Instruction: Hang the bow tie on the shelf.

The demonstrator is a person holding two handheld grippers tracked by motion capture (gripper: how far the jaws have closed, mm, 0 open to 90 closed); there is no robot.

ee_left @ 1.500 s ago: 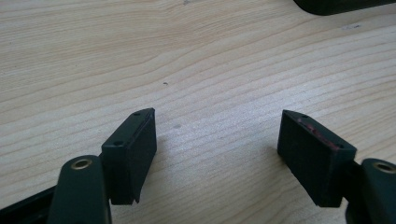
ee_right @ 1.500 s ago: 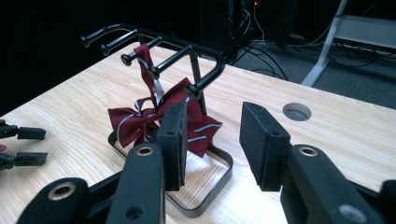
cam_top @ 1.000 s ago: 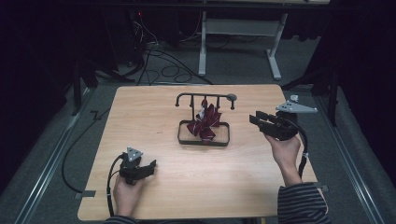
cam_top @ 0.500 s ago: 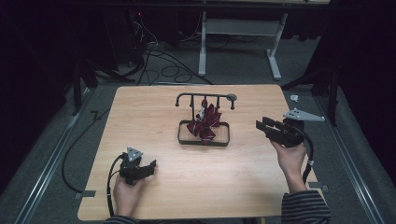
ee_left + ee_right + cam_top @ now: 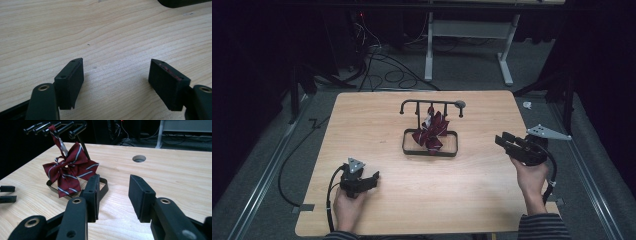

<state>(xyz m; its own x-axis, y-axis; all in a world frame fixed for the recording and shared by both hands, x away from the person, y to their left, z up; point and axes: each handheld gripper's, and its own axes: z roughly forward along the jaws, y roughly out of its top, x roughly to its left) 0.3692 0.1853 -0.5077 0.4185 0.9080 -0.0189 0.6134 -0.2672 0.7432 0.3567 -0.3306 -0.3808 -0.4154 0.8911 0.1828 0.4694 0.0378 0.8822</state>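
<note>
A dark red striped bow tie [image 5: 431, 131] hangs by its strap from a black metal rack [image 5: 432, 106] whose base frame [image 5: 430, 151] rests on the middle of the wooden table [image 5: 362, 115]. In the right gripper view the bow tie [image 5: 68, 172] hangs from the rack's prongs [image 5: 57, 127]. My right gripper [image 5: 502, 141] is held over the table's right edge, jaws apart and empty, pointing left toward the rack. The same right gripper [image 5: 112, 195] has nothing between its pads. My left gripper [image 5: 371, 179] rests low at the front left, open and empty. Bare wood lies between the left gripper [image 5: 116, 80] pads.
A round cable hole [image 5: 139, 158] is cut into the tabletop beyond the rack. Cables [image 5: 377, 60] and a white desk frame [image 5: 472, 45] lie on the dark floor behind the table. A metal rail [image 5: 262, 175] runs along the left of the table.
My right hand has moved toward the near right corner and sunk a little, away from the rack. The left hand and the bow tie have stayed put.
</note>
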